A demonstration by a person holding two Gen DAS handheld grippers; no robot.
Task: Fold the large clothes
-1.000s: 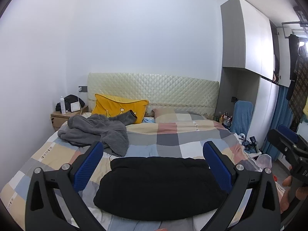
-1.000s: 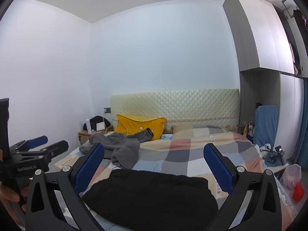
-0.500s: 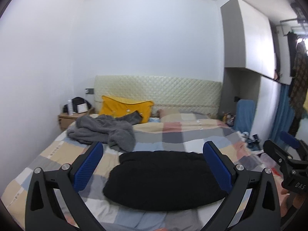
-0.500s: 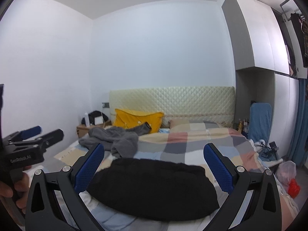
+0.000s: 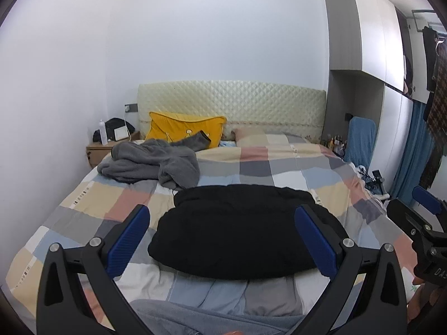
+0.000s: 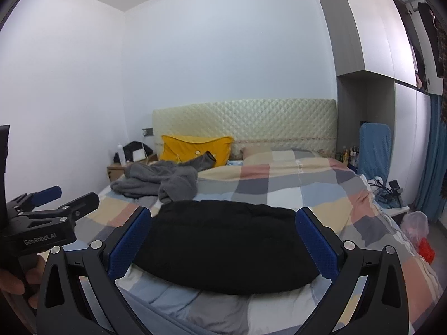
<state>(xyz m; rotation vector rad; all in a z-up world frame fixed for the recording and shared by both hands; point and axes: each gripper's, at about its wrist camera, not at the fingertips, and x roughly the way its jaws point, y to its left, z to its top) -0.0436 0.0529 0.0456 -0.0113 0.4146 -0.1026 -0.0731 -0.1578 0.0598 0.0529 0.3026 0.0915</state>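
Matt black garment [image 5: 240, 229], seemingly fleece; quilted, faintly glossy headboard [image 5: 232, 106].

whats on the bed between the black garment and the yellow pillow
A crumpled grey garment lies between the black garment and yellow pillow, toward the left; both views show it.

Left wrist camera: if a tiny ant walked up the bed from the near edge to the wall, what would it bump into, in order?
black garment → gray garment → yellow pillow → quilted headboard
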